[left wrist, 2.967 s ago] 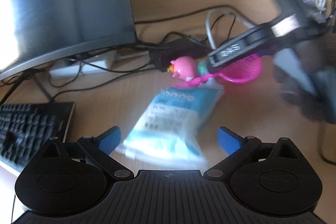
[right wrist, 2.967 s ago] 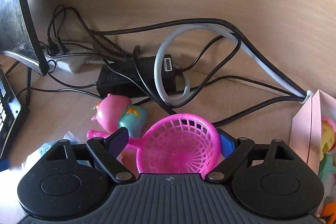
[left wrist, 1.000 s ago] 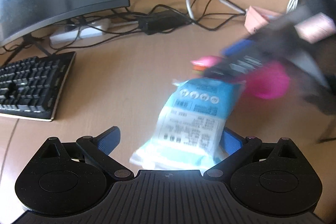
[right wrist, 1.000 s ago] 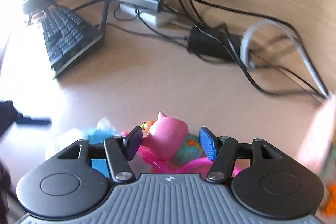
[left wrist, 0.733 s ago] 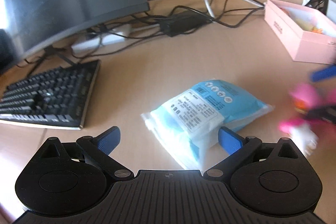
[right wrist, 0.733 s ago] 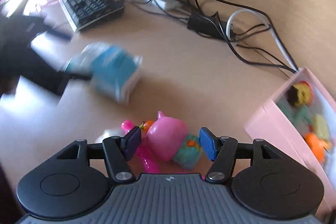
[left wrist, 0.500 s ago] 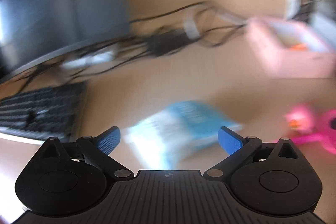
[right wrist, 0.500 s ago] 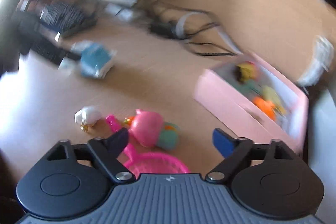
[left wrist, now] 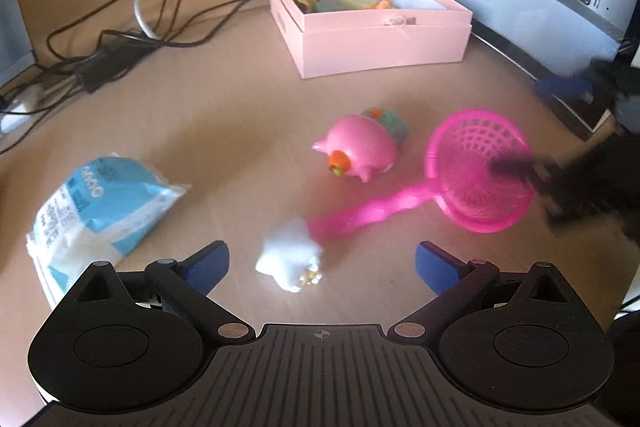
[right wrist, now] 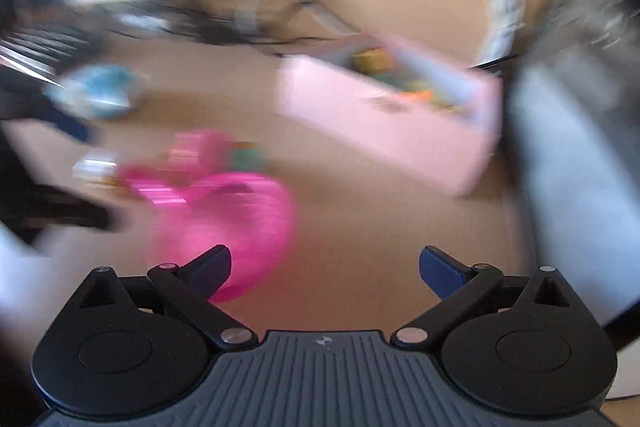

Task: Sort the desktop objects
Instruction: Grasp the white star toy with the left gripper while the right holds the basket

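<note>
Wooden desk (left wrist: 224, 115) — pink pig (left wrist: 358, 147) at center; left gripper (left wrist: 322, 263) spread empty, right gripper (right wrist: 325, 265) opening, nothing between.

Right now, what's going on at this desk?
A person is sorting toys with two handheld tongs. Neither holds anything. The right tongs are opening with nothing between the pads, next to the pink toy net. The left tongs hover open over a small white toy. A pink pig toy lies loose; the pink box already holds toys.
</note>
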`<action>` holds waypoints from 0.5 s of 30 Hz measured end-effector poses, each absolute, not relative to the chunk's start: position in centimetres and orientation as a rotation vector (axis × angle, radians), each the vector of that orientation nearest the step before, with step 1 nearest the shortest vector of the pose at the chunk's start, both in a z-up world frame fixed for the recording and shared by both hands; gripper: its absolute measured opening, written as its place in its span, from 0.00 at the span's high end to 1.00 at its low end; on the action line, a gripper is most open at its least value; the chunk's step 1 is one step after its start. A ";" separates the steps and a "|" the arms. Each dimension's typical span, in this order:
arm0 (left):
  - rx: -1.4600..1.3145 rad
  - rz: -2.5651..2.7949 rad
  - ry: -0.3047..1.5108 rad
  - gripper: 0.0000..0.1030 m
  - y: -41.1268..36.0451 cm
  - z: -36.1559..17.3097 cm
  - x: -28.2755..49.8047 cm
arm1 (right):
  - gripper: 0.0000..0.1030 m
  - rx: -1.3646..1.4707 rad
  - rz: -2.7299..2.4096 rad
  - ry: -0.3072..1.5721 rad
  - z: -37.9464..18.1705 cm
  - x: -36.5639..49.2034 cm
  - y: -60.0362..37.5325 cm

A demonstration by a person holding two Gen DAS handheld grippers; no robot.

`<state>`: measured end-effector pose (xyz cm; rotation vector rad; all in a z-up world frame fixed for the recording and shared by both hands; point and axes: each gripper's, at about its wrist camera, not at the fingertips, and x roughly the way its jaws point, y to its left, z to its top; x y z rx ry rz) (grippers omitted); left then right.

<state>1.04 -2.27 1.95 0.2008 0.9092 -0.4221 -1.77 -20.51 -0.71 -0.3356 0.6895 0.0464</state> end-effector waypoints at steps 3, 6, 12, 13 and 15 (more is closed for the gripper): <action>0.166 -0.454 0.920 0.01 -2.3 2.1 1.0 | 0.03 -0.200 0.024 0.666 0.6 -1.7 -22.5; 0.177 -0.446 0.924 0.01 -2.9 1.8 1.2 | 0.00 -0.025 0.154 0.675 1.9 -2.5 -23.7; 0.203 -0.338 0.921 0.01 -2.1 1.6 2.2 | 0.00 -0.122 0.190 0.708 0.3 -2.2 -20.5; 0.198 -0.330 0.918 0.01 -2.0 1.6 2.3 | 0.00 -0.126 0.178 0.720 -0.2 -1.6 -20.3; 0.180 -0.323 0.913 0.01 -1.8 1.8 2.2 | 0.00 -0.154 0.152 0.724 -0.7 -1.2 -19.9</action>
